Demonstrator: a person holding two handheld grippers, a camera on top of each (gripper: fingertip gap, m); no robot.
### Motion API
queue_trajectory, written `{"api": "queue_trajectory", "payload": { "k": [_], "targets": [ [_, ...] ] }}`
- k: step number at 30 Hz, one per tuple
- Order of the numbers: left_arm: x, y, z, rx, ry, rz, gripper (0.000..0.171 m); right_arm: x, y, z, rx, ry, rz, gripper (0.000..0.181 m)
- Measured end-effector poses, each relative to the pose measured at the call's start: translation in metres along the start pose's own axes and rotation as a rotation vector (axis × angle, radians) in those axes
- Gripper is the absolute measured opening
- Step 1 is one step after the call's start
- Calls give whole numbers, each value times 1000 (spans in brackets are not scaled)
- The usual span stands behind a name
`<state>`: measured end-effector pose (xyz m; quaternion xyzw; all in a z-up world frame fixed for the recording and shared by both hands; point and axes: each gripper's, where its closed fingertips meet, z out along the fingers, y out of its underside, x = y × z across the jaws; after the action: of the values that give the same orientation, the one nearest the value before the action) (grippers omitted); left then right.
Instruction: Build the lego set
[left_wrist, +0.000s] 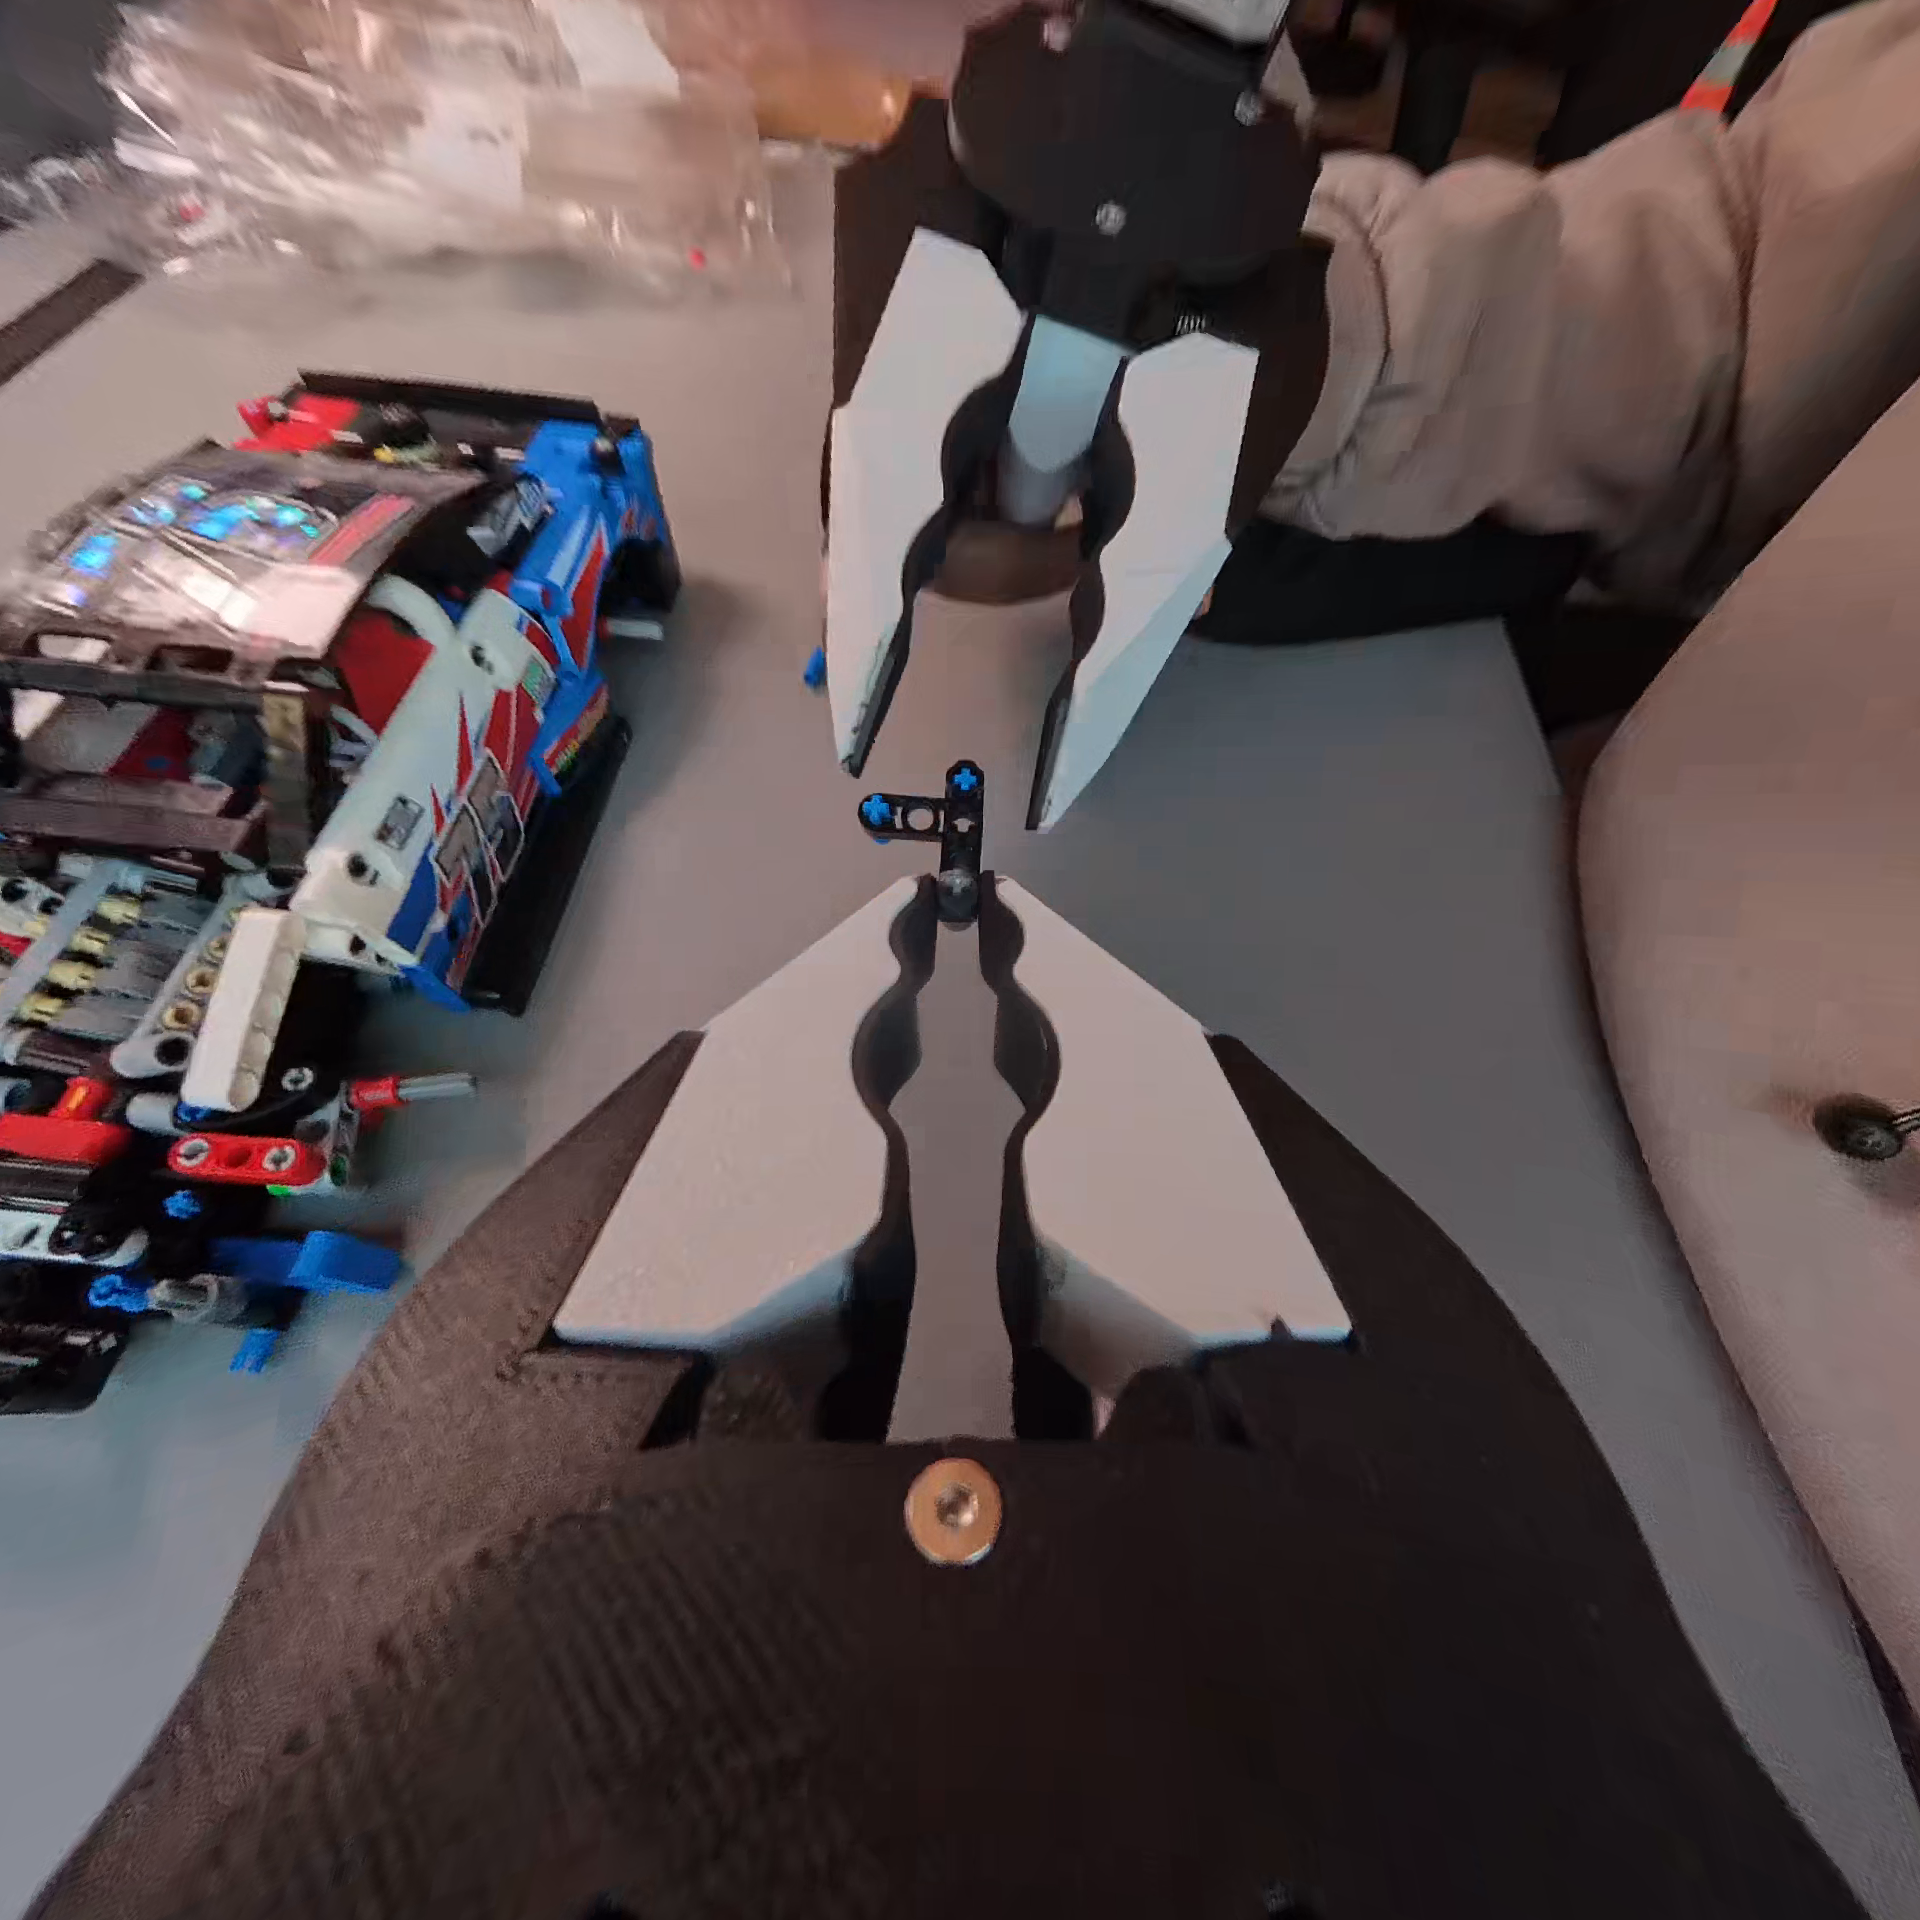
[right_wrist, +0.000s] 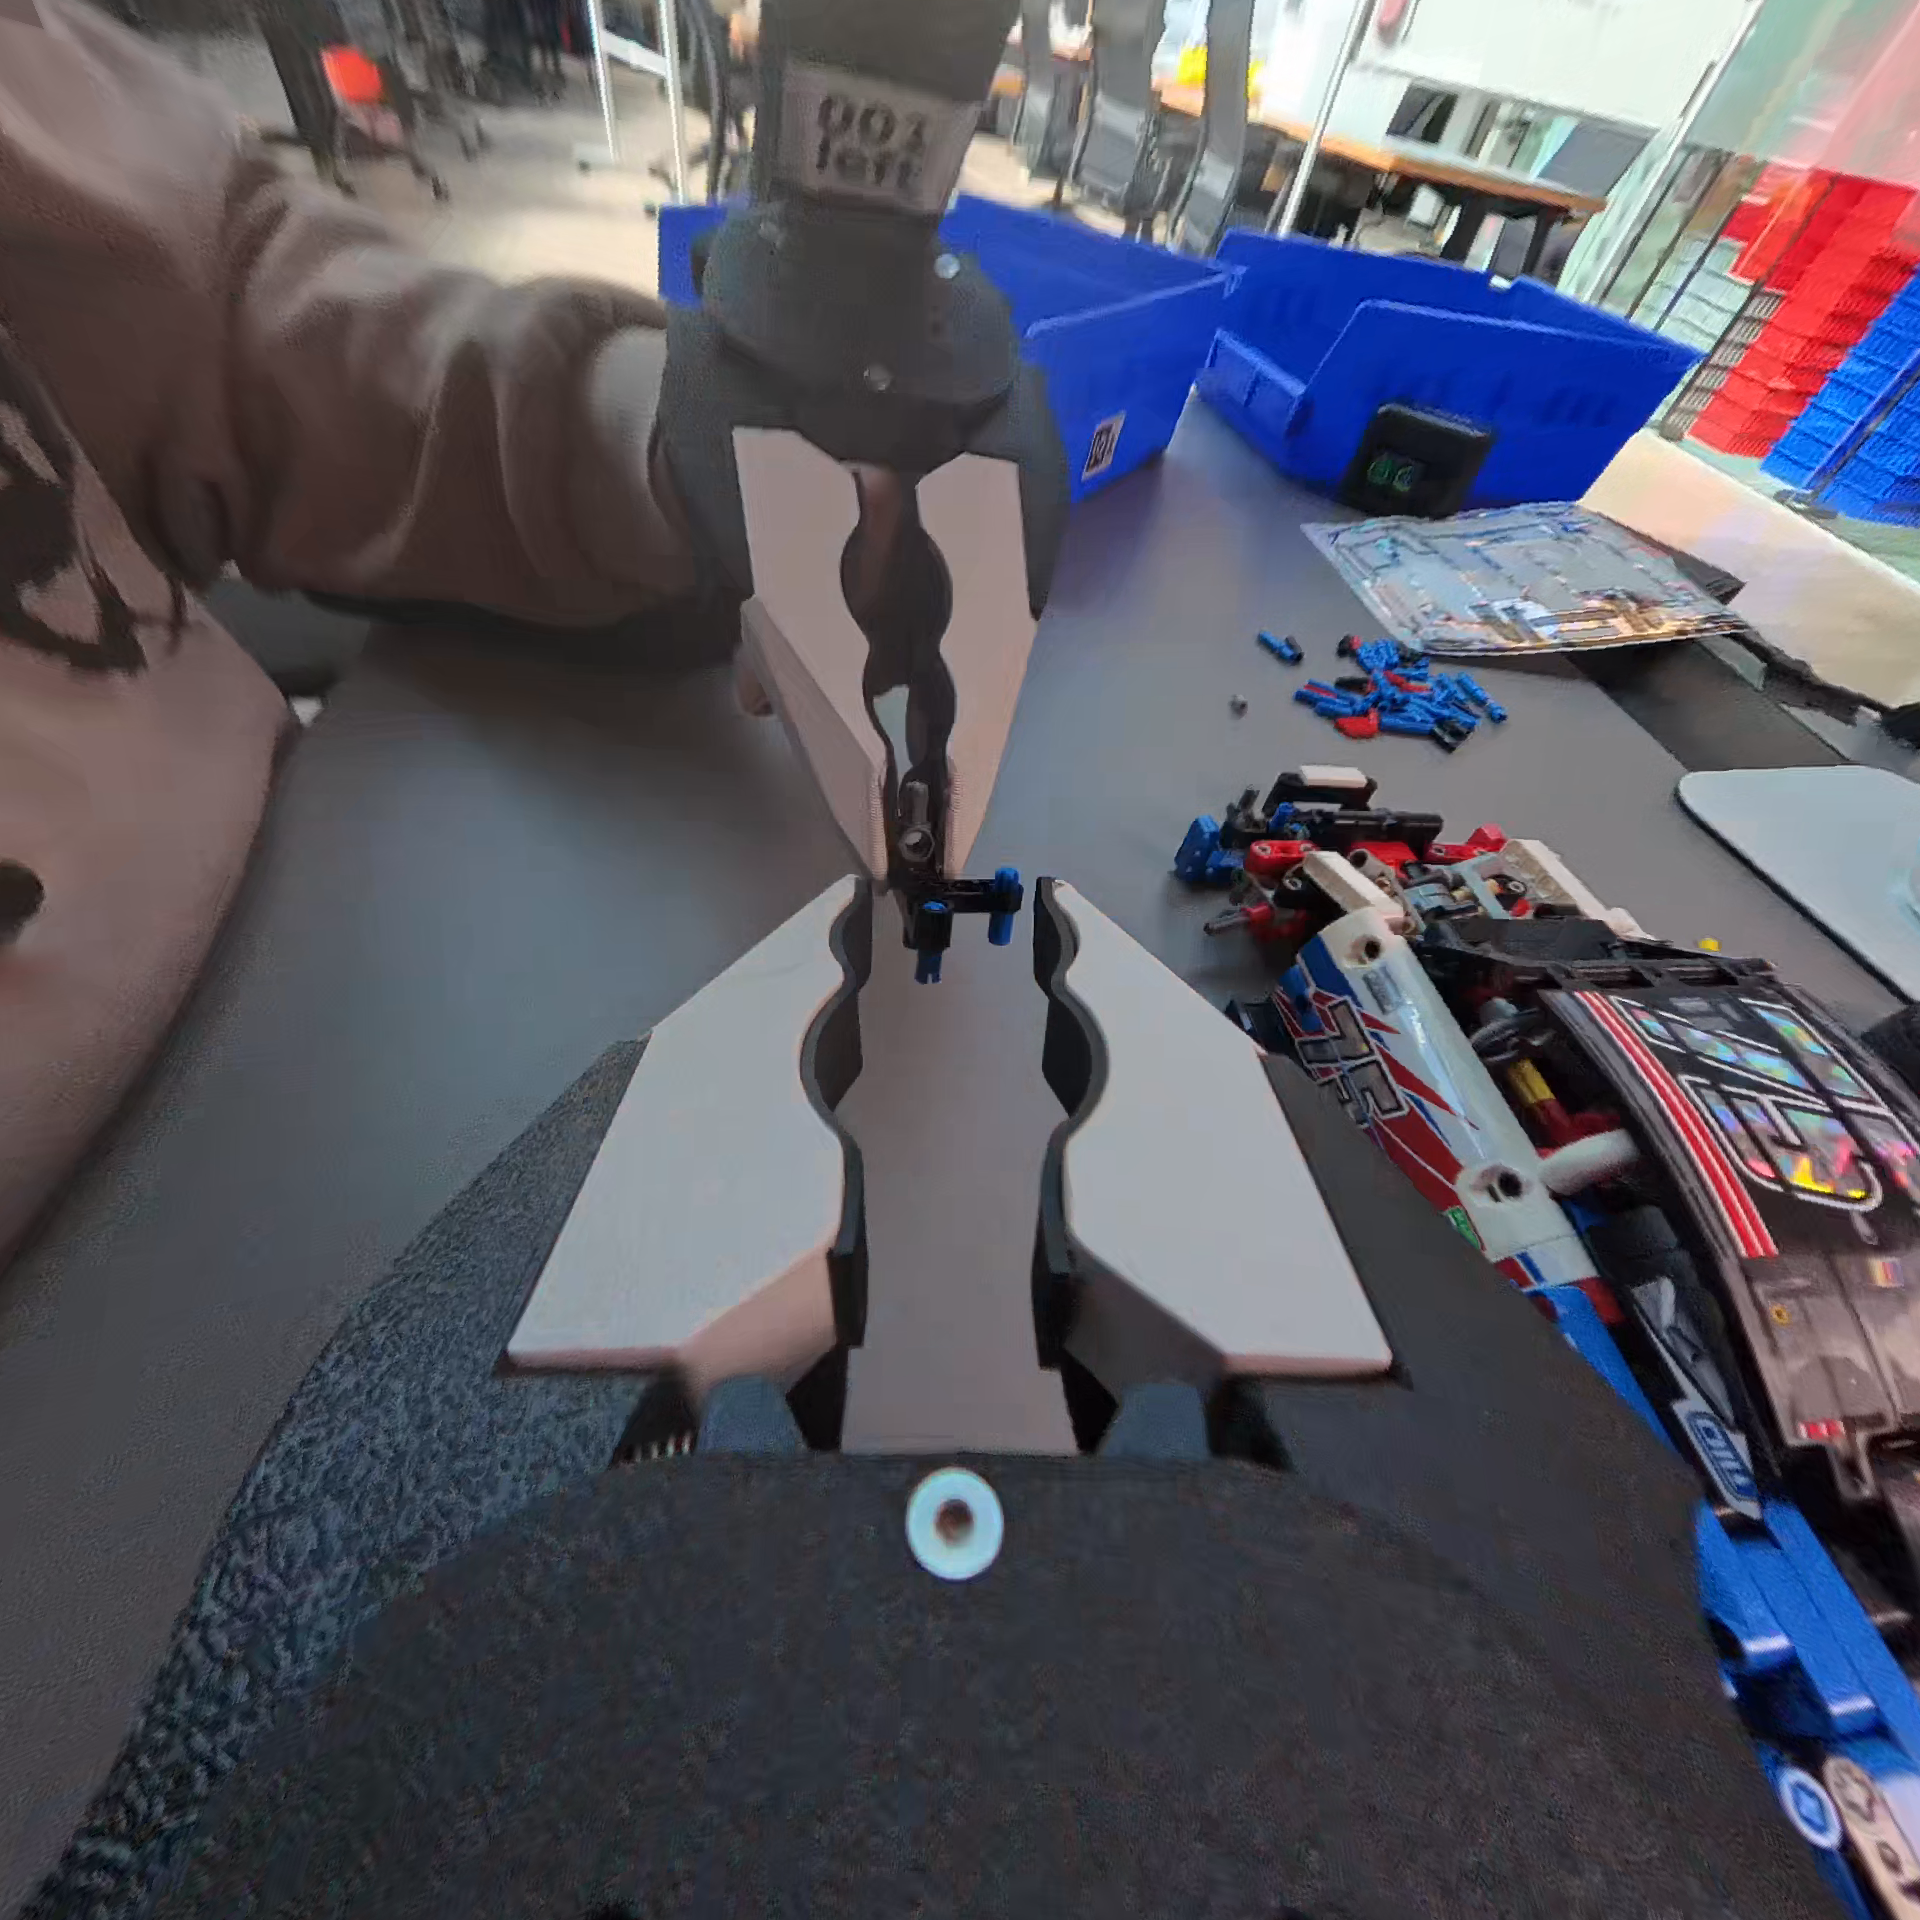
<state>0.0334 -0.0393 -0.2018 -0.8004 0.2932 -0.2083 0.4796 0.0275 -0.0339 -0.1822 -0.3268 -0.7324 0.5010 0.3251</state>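
My left gripper (left_wrist: 956, 885) is shut on the lower end of a small black Technic piece (left_wrist: 962, 821) with blue pins and holds it above the grey table (left_wrist: 1299, 831). My right gripper (left_wrist: 945, 798) faces it from the far side, open, with one fingertip on each side of the piece and not touching it. In the right wrist view the right gripper (right_wrist: 951, 888) is open around the black piece (right_wrist: 961, 896), which the left gripper (right_wrist: 916, 854) pinches from above. The partly built blue, white and red Lego car (left_wrist: 312, 779) lies to the left, and it also shows in the right wrist view (right_wrist: 1558, 1091).
A pile of loose blue, red and black pins (right_wrist: 1392, 691) lies beyond the car. A sheet in plastic (right_wrist: 1507, 582) and blue bins (right_wrist: 1455, 353) stand at the back. Clear plastic bags (left_wrist: 416, 135) lie behind the car. A person's tan sleeves hold both grippers. The tips of both grippers are at nearly the same place.
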Motion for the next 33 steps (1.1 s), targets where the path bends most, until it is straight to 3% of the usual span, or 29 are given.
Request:
{"api": "queue_trajectory", "payload": {
  "k": [5, 12, 26, 30, 33],
  "targets": [
    [9, 34, 20, -176, 24, 33, 6, -16, 47, 13, -303, 0, -202, 22],
    [9, 40, 27, -194, 4, 81, 6, -17, 62, 13, -398, -1, -241, 22],
    [5, 41, 28, -187, -11, 66, 8, -14, 69, 12, -439, 9, -205, 23],
    [2, 41, 28, -190, -38, 74, 6, -10, 56, 5, -370, 1, -142, 32],
    [-2, 40, 26, -188, -66, 82, 6, 16, 38, -18, -278, 78, -53, 32]
  ]
}}
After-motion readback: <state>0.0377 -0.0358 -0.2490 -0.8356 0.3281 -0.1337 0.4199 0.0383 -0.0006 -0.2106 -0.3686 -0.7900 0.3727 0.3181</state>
